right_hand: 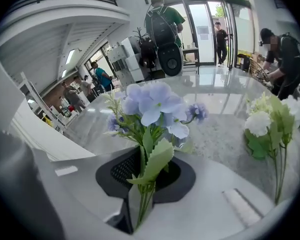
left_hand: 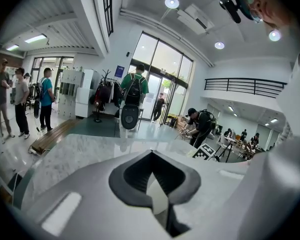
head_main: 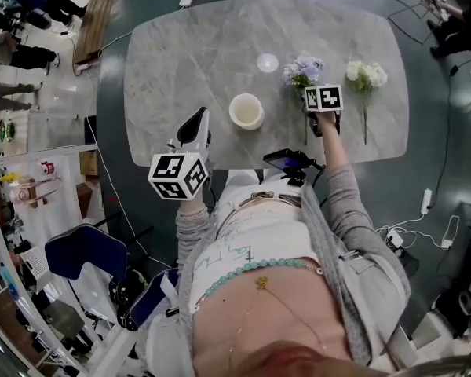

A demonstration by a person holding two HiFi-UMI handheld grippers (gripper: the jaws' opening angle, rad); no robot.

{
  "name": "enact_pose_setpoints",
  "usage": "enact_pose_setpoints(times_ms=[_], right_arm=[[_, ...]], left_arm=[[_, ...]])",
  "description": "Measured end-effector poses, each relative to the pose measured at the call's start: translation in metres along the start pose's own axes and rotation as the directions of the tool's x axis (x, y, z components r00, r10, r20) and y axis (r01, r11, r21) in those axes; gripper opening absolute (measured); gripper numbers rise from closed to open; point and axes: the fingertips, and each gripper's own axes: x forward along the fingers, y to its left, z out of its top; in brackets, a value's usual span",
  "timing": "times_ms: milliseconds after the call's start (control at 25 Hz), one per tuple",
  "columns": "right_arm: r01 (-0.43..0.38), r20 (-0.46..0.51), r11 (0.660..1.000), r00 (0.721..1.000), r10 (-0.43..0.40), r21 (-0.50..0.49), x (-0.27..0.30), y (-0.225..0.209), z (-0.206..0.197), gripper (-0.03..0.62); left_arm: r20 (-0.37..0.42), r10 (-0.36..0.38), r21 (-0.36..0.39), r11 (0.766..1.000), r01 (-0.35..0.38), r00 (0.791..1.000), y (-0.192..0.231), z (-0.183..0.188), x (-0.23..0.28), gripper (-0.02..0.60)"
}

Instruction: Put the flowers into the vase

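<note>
A white vase (head_main: 246, 111) stands upright near the front middle of the marble table (head_main: 180, 61). Just right of it, my right gripper (head_main: 317, 93) is shut on the stem of a bunch of pale blue flowers (head_main: 302, 71). In the right gripper view the stem and a green leaf sit pinched between the jaws (right_hand: 140, 204), with the blue flowers (right_hand: 152, 106) above. A white flower bunch (head_main: 366, 75) lies on the table further right, also visible as white flowers (right_hand: 262, 121). My left gripper (head_main: 198, 120) hovers at the table's front edge, left of the vase, shut and empty (left_hand: 157, 194).
A small round clear disc (head_main: 267, 62) lies behind the vase. Several people stand on the floor at the far left (head_main: 16, 45) and top right. A blue chair (head_main: 86, 258) stands at the lower left, and cables run along the floor on the right.
</note>
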Motion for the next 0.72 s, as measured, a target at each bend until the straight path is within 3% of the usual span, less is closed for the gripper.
enact_pose_setpoints(times_ms=[400,720], right_arm=[[-0.02,0.117,1.0,0.993,0.023,-0.024,-0.033,0.011,0.027,0.078],[-0.033,0.236,0.998,0.971,0.045,-0.055,-0.07,0.025,0.059,0.078]], left_arm=[[0.018,-0.022,0.008,1.0,0.022,1.0,-0.009,0.003,0.0,0.0],[0.033,-0.042,0.012,0.999,0.041,0.999,-0.012,0.007,0.001,0.0]])
